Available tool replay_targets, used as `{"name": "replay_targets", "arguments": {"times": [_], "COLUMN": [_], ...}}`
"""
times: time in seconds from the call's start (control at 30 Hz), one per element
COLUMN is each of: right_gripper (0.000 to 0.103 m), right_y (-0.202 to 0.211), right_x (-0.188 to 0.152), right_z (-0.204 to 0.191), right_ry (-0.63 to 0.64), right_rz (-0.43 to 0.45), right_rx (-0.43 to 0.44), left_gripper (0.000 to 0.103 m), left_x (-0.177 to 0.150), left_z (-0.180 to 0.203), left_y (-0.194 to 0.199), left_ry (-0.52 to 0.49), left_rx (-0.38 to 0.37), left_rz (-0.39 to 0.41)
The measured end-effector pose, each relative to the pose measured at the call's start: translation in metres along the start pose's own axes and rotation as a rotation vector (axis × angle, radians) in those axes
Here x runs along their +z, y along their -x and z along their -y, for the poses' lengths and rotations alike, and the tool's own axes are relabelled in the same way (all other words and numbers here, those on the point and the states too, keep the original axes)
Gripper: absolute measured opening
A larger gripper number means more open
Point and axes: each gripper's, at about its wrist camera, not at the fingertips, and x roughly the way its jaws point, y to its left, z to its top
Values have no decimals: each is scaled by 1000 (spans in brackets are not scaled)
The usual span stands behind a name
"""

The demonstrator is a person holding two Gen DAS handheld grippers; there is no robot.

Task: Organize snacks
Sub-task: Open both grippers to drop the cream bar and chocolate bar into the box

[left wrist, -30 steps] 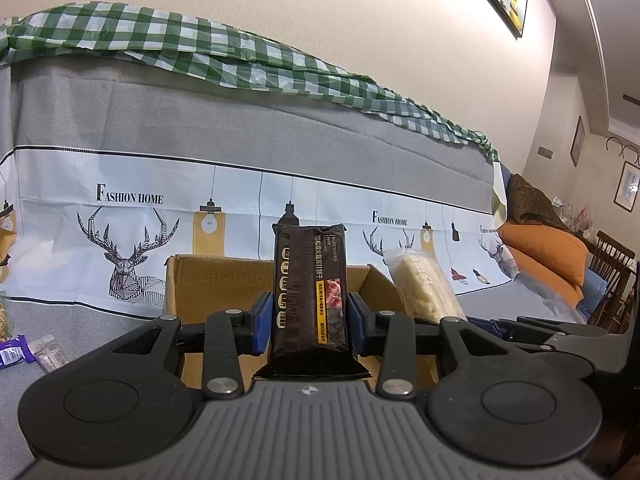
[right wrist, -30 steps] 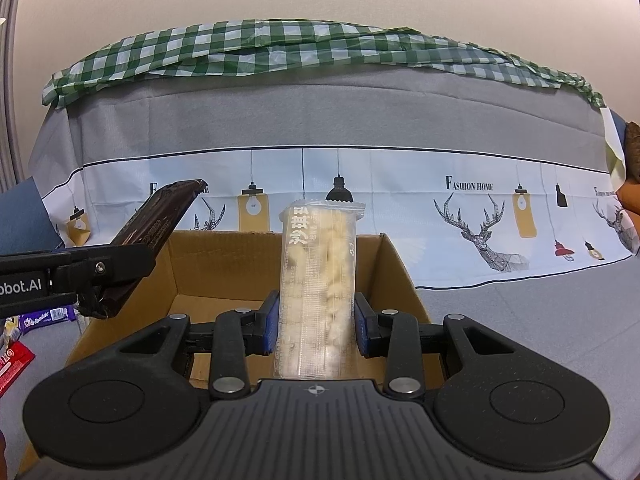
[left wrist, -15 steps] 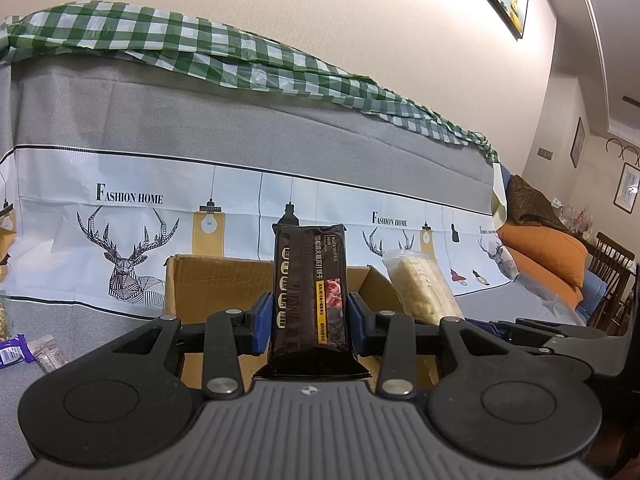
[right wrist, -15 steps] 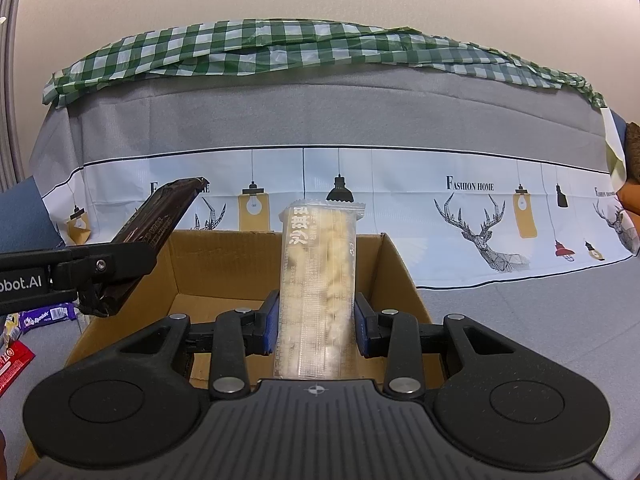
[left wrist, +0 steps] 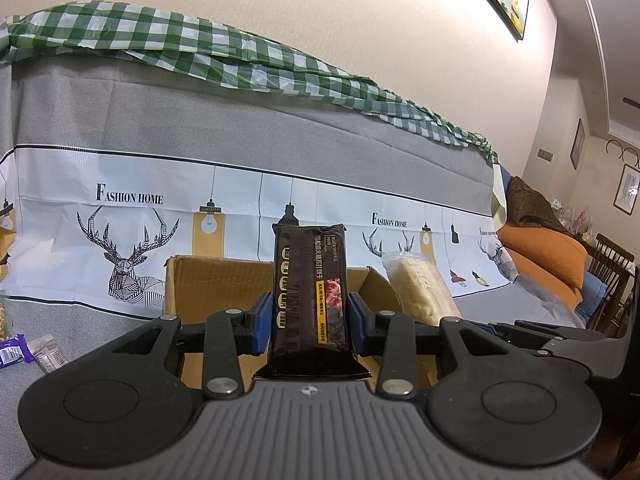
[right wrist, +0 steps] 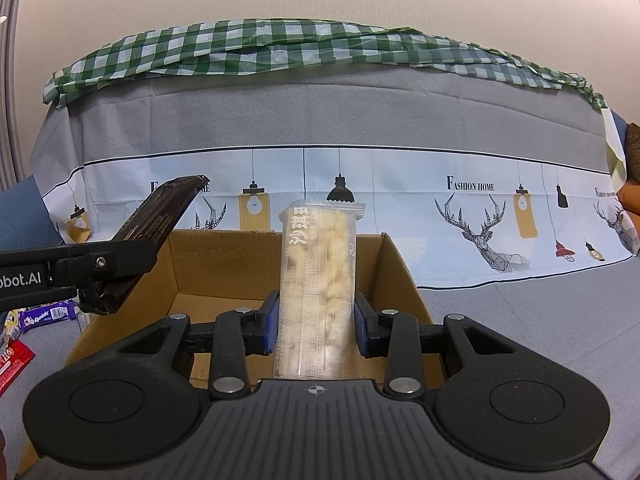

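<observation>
Loose snacks: small wrappers lie on the grey cover at 9 o'clock of the box, a purple wrapper (right wrist: pixel 44 315) and a red packet (right wrist: pixel 12 362) among them.
Left gripper (left wrist: pixel 307 322): its blue pads are pressed on both sides of a dark brown biscuit pack (left wrist: pixel 309 292), jaws partly closed around it.
Dark brown biscuit pack: stands upright between the left fingers, over the near edge of the box; from the right wrist view it leans at 10 o'clock of the box.
Cardboard box (right wrist: pixel 400 268): open at the top, on the grey cover, at 12 o'clock of both grippers; its floor shows bare where it can be seen.
Right gripper (right wrist: pixel 316 326): jaws narrowed onto a clear pack of pale puffed snack (right wrist: pixel 320 280), pads touching both long sides.
Clear pack of pale puffed snack: upright, over the box's near half, at 3 o'clock of the dark pack.
Backdrop: deer-print cover (left wrist: pixel 128 248) behind the box, green checked cloth (left wrist: pixel 200 52) along its top.
</observation>
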Motion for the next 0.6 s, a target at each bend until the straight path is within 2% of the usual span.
{"name": "replay_targets", "arguments": {"times": [0.4, 0.43, 0.47, 0.5, 0.57, 0.6], "right_gripper": [38, 38, 39, 41, 54, 55], "right_y": [0, -1, -2, -2, -1, -1], "right_x": [1, 1, 1, 1, 1, 2], "right_z": [1, 1, 1, 1, 0, 1], "right_ry": [0, -2, -3, 0, 0, -5], "right_rz": [-6, -10, -14, -15, -7, -6], "right_rx": [5, 11, 13, 8, -1, -2], "left_gripper": [43, 47, 56, 58, 59, 59], "left_x": [1, 1, 1, 0, 0, 0], "left_z": [0, 1, 2, 3, 4, 4], "left_y": [0, -1, -2, -1, 1, 2], "left_ry": [8, 11, 9, 2, -9, -7], "left_rx": [-15, -27, -31, -26, -20, -19], "left_rz": [-5, -12, -16, -8, 3, 5]}}
